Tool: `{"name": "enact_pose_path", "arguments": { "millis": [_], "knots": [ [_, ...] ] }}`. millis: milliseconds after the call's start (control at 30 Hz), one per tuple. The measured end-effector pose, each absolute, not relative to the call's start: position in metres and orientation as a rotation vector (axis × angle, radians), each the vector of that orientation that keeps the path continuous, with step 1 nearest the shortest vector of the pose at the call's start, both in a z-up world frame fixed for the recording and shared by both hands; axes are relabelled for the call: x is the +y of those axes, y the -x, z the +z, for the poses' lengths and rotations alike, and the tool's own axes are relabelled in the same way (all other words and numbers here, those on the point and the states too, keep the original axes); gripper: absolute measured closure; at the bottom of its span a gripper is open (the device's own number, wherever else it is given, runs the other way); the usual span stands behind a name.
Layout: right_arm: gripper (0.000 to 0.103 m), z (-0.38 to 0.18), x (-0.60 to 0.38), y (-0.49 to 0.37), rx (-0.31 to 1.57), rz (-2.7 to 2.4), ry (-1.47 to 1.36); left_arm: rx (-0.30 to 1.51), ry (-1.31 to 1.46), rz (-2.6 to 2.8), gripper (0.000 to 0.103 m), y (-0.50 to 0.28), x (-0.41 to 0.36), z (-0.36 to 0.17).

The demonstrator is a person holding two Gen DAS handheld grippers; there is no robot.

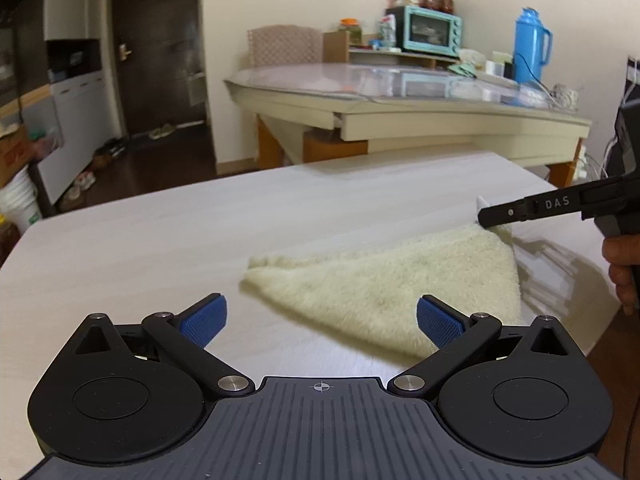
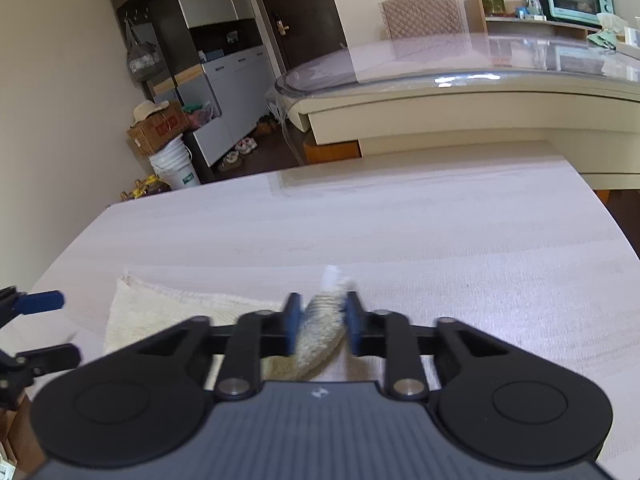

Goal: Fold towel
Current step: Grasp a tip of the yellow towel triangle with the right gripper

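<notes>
In the left wrist view the left gripper (image 1: 322, 320) sits nearest, at six o'clock, its blue pads (image 1: 204, 322) spread wide with nothing between them. It hangs over bare table (image 1: 140, 248), short of the cloth, most likely waiting to take its own corner.

Just beyond it, toward one o'clock, lies the towel (image 1: 384, 276), a cream, fluffy piece spread flat on the pale wood. Its right-hand corner is pulled up into a peak, which gives the cloth a tented, triangular look. That peak is there because the right gripper (image 1: 486, 218) reaches in from three o'clock and pinches the corner, with a hand (image 1: 620, 264) behind it on the handle.

The right wrist view confirms this: the right gripper's pads sit close together at its centre, a bunched twist of towel with a small white tag squeezed between them. A pinch at the corner lets the cloth be lifted and carried over for the fold, which looks barely begun.

Farther off, at twelve o'clock, stands a glass-topped dining table (image 1: 400, 104).
</notes>
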State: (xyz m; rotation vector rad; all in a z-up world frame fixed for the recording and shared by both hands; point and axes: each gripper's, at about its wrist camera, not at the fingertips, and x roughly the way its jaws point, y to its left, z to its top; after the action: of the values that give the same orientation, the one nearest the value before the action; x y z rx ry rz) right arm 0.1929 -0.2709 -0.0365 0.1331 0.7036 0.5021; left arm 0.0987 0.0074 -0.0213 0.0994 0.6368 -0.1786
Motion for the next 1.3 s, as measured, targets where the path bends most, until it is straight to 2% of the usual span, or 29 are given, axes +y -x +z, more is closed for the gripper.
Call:
{"name": "enact_pose_path", "arguments": {
  "millis": [600,1000,1300],
  "knots": [
    [0.081,-0.036,-0.264,-0.244,0.682,0.483,-0.120,0.682,-0.104,-0.232,0.000,-0.170,0.007,-0.042],
    [0.086,0.005,-0.269,-0.180,0.559,0.554,-0.183,0.592,-0.030,-0.068,0.000,-0.111,0.057,-0.008],
    [0.087,0.023,-0.200,-0.120,0.519,0.761,-0.091,0.566,0.059,0.076,0.000,-0.076,0.111,0.006]
  ]
}}
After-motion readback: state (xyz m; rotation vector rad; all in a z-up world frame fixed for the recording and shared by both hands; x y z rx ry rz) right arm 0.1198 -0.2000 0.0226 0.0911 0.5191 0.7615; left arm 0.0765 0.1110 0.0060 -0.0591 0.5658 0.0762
